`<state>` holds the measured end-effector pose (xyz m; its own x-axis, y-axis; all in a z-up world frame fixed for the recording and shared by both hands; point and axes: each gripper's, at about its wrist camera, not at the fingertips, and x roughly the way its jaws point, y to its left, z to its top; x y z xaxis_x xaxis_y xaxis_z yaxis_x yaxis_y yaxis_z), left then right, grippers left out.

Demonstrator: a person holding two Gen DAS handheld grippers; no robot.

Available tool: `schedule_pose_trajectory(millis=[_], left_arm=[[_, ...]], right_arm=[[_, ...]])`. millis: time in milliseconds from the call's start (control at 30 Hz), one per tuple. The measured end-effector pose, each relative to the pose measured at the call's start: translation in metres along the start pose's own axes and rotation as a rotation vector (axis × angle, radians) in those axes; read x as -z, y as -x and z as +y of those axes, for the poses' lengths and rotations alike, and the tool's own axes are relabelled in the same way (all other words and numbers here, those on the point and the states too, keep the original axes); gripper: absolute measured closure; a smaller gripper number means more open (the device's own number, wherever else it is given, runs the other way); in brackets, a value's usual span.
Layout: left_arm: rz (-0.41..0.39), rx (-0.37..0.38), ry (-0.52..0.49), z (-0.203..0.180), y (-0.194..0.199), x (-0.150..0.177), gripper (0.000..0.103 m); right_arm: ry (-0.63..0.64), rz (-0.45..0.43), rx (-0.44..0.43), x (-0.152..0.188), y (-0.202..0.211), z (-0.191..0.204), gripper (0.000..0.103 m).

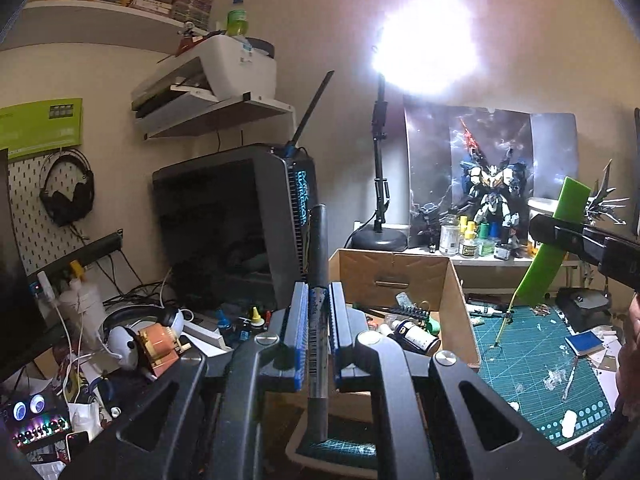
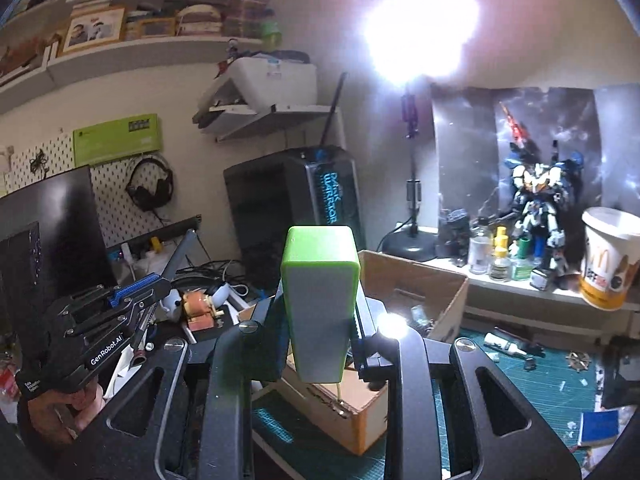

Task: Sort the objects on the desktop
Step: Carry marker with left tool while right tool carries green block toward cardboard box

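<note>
Over a cluttered hobby desk, we carry two finds at once toward an open cardboard box (image 1: 452, 280). Our left gripper (image 1: 319, 340) is clenched on a dark, paint-flecked rod (image 1: 319, 264) that stands up between its blue pads, while our right gripper (image 2: 320, 344) is clamped on a flat green-and-grey block (image 2: 320, 288), held upright with its top end toward the lamp (image 2: 420, 28).

The left view shows the box just behind the rod. It already holds a small heap: a dark bottle with a white label (image 1: 416, 336), a black comb-like strip, scraps of green and white. We judge that the sorting is under way, though how much of that heap belongs to this job we cannot tell. Neither held piece is in the box yet; both hang above the desk at the near side of the box.

Plenty is left. On the green cutting mat (image 1: 532, 364) to the right lie a small blue book (image 1: 586, 342), a thin tool and white crumbs. To the left of the box sit small dropper bottles, white headphones (image 1: 124, 336) and an orange-and-tan gadget, with cables tangled behind. The row of jars beside the model robot (image 2: 536, 208) on the back shelf looks like a display, not our concern.
</note>
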<state>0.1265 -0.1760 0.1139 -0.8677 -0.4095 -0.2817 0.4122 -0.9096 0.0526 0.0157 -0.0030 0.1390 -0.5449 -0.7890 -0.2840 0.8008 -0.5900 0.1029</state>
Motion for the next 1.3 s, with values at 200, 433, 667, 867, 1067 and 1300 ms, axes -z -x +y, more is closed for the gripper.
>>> schedule_pose_trajectory(millis=[200, 433, 667, 867, 1067, 1300], left_arm=[[0.030, -0.035, -0.002, 0.002, -0.002, 0.001, 0.093], [0.046, -0.048, -0.003, 0.002, -0.005, 0.004, 0.093], [0.057, -0.043, -0.006, 0.003, -0.009, 0.004, 0.093], [0.062, -0.038, -0.010, 0.005, -0.015, 0.001, 0.093], [0.064, -0.030, -0.033, 0.003, -0.021, -0.005, 0.093], [0.066, -0.015, -0.063, -0.003, -0.034, -0.013, 0.093]], right_arm=[[0.015, 0.003, -0.028, -0.001, -0.005, 0.009, 0.080], [0.020, 0.020, -0.044, 0.001, -0.011, 0.011, 0.080], [0.025, 0.027, -0.043, 0.000, -0.015, 0.011, 0.080], [0.038, 0.036, -0.043, -0.003, -0.019, 0.013, 0.080], [0.044, 0.041, -0.037, -0.007, -0.023, 0.011, 0.080], [0.059, 0.061, -0.025, -0.013, -0.033, 0.008, 0.080]])
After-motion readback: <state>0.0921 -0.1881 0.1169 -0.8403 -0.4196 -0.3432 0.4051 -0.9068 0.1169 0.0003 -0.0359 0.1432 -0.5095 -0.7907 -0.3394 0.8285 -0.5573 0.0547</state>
